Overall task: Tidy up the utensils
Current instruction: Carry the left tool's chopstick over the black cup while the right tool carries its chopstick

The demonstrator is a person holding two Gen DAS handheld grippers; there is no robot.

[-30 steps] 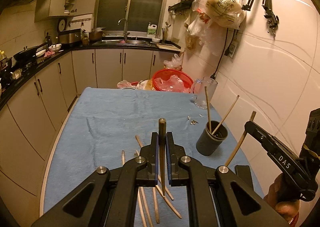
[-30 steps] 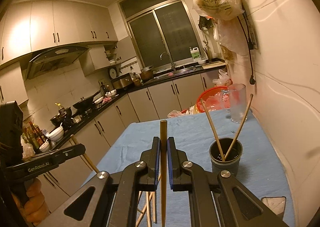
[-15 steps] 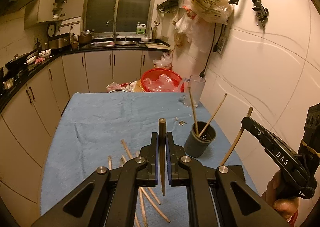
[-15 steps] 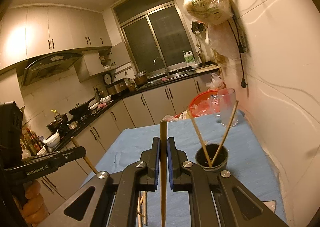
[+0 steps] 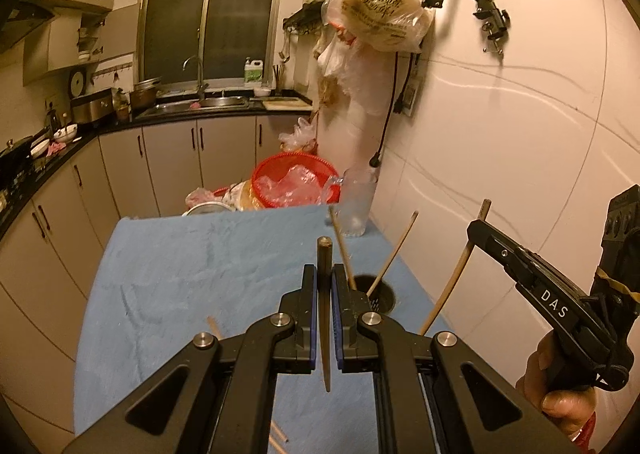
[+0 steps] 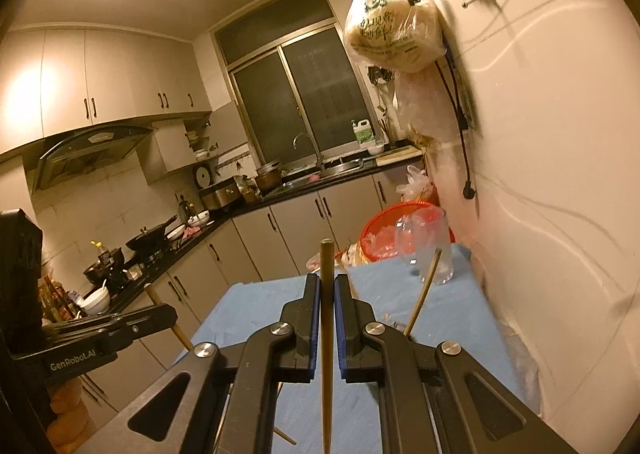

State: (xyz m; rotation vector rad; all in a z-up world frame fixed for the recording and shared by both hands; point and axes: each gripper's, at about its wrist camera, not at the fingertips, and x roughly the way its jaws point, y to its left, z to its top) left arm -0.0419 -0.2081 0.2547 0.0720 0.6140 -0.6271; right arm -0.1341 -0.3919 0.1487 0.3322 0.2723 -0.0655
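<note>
above the blue-clothed counter, both tongs grip thin, light, stiff chopsticks: left tongs clamp a dark wooden chopstick mid-shaft, right tongs a pale bamboo chopstick; smooth shafts may slip or pivot.

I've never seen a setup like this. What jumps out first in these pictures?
Each black gripper is shut on one upright chopstick: the left gripper holds a dark chopstick, the right gripper a lighter one. Just beyond, on the blue cloth, a dark holder cup already has two chopsticks leaning in it. A bulging plastic bag hangs high on the wall.
</note>
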